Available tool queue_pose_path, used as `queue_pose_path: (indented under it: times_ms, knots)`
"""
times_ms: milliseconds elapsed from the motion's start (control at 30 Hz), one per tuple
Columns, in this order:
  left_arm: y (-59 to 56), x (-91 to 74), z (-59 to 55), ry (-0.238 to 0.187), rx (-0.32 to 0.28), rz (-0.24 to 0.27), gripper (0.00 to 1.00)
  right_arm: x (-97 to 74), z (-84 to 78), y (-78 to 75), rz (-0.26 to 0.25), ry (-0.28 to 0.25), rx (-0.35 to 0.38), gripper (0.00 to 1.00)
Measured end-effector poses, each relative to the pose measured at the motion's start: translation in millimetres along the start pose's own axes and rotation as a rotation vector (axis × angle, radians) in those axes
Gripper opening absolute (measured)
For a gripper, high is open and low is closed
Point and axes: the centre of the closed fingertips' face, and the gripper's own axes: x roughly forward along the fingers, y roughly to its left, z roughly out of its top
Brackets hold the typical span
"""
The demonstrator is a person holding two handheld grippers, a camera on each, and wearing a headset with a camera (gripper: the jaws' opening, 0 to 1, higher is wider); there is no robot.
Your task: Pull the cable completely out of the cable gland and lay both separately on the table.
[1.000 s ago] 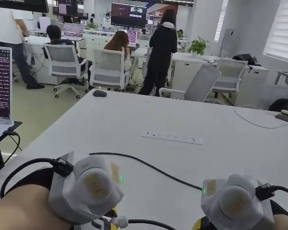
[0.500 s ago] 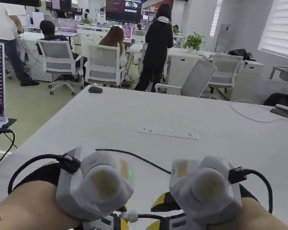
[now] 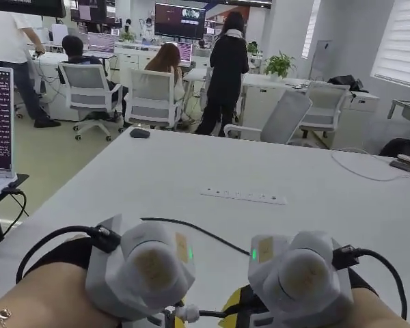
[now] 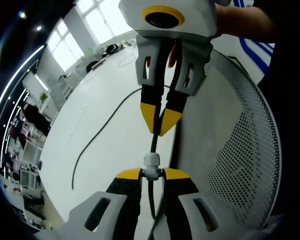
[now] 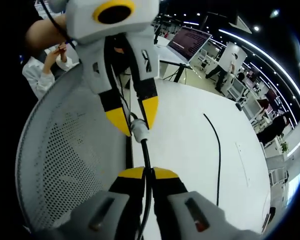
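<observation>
The left gripper (image 4: pixel 151 174) is shut tight on the white cable gland (image 4: pixel 151 165). The right gripper (image 5: pixel 144 173) squeezes the black cable (image 5: pixel 145 155) just beside the cable gland. The cable goes into it.

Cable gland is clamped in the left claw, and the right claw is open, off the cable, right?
No. The left claw does clamp the cable gland, but the right claw is shut on the cable; the right gripper view shows it.
</observation>
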Motion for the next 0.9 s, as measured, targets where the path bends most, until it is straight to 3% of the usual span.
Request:
queue_pose_path:
  times_ms: [400, 500, 533, 567, 633, 800, 900]
  knots:
    - [4.4, -7.0, -7.4, 0.01, -0.016, 0.022, 0.16, -8.7, -38.6, -2.5, -0.031, 0.075, 0.061, 0.03]
    - [4.4, -8.4, -5.5, 0.009, -0.011, 0.025, 0.16, -8.3, -38.7, -2.4, -0.032, 0.079, 0.077, 0.04]
    - [4.3, -8.6, -5.3, 0.011, 0.001, 0.025, 0.16, -7.3, -35.4, -1.0, -0.018, 0.077, 0.094, 0.06]
    - [3.5, -8.6, -4.8, 0.012, 0.003, 0.023, 0.16, -5.3, -26.1, 0.3, -0.008, 0.047, 0.121, 0.15]
    - [2.9, -8.3, -2.7, 0.006, 0.0, 0.02, 0.16, -3.3, -4.7, -2.3, -0.015, 0.001, 0.101, 0.24]
    - [0.6, -10.6, 3.1, -0.003, 0.005, 0.02, 0.16, 2.0, 28.8, 5.3, 0.028, -0.065, 0.045, 0.19]
    - [1.8, -14.3, 5.3, -0.011, 0.005, 0.029, 0.16, 3.3, 28.0, 9.7, 0.042, -0.052, 0.012, 0.09]
